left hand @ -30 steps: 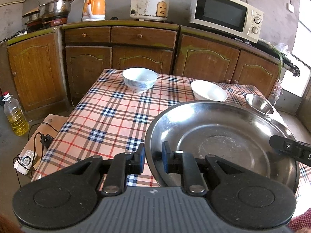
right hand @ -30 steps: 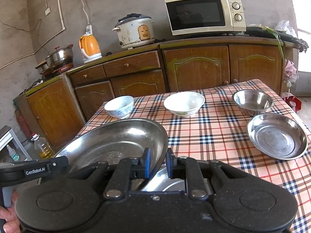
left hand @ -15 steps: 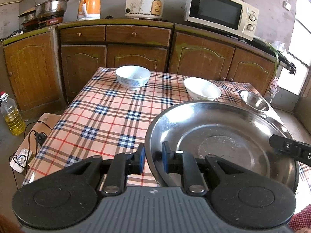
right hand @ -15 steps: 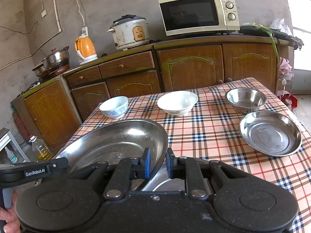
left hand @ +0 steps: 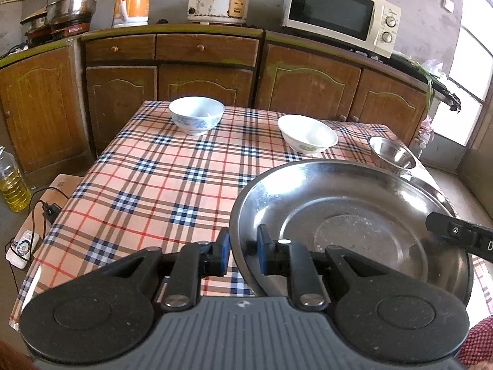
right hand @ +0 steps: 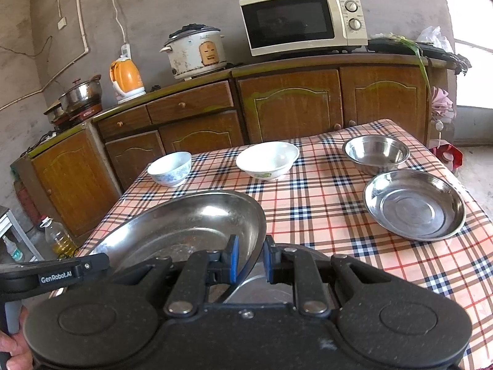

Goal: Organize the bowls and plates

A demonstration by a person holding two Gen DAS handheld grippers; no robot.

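A large steel plate hangs tilted over the near part of the checked table. My left gripper is shut on its left rim. My right gripper is shut on its right rim. Each gripper's body also shows in the other's view, the right gripper and the left gripper. A blue-patterned bowl, a white bowl, a small steel bowl and a smaller steel plate rest on the table.
Wooden cabinets behind the table carry a microwave, a rice cooker, an orange kettle and pots. An oil bottle and cables lie on the floor at the left. Something shiny sits under my right gripper.
The large plate, held by both grippers, has drifted slightly to the right over the table. Both grips look unchanged, and the bowls have not moved.
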